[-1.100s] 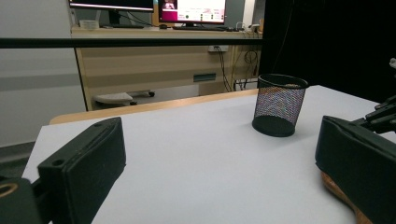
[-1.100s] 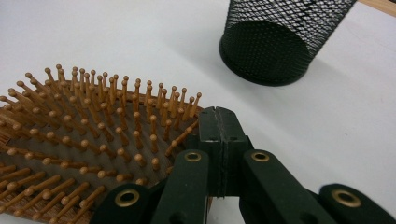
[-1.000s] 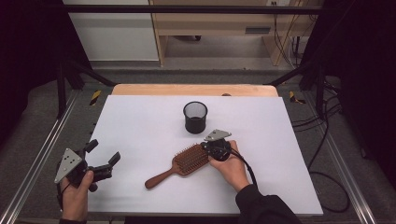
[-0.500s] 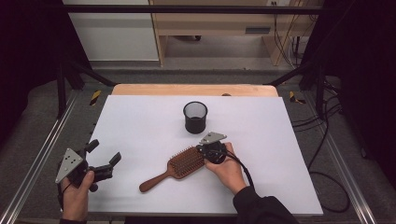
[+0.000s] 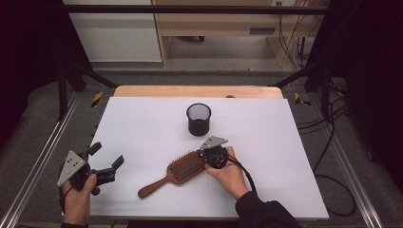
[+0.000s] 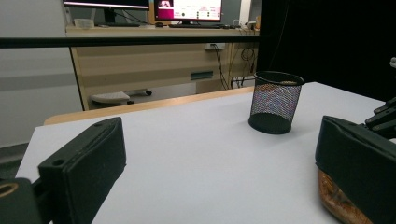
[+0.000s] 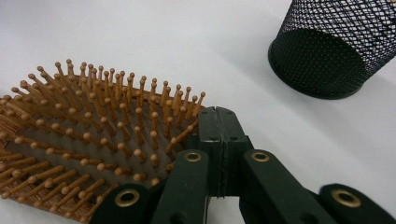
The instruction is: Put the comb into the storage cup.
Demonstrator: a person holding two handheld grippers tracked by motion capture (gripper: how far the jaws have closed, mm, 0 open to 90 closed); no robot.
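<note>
A wooden paddle hairbrush (image 5: pixel 183 168) lies bristles up on the white table (image 5: pixel 142 123), its handle pointing to the near left. My right gripper (image 5: pixel 199 155) is shut, its closed tips touching the right edge of the brush head. In the right gripper view the jaws (image 7: pixel 218 116) meet flush beside the bristles of the hairbrush (image 7: pixel 93 135), with nothing between them. My left gripper (image 5: pixel 107 154) is held open above the table's near left edge, empty. The left gripper view shows its jaws (image 6: pixel 219 163) wide apart and a bit of the hairbrush (image 6: pixel 336 200) behind the right jaw.
A black mesh pen cup (image 5: pixel 198 119) stands upright just beyond the brush, also seen as the cup (image 6: pixel 274 102) and the cup (image 7: pixel 336 51). Metal rails run along both table sides, and cables lie on the floor at the right.
The right gripper has shifted slightly left and nearer, and the hairbrush has slid the same way with it. The left gripper has stayed where it was.
</note>
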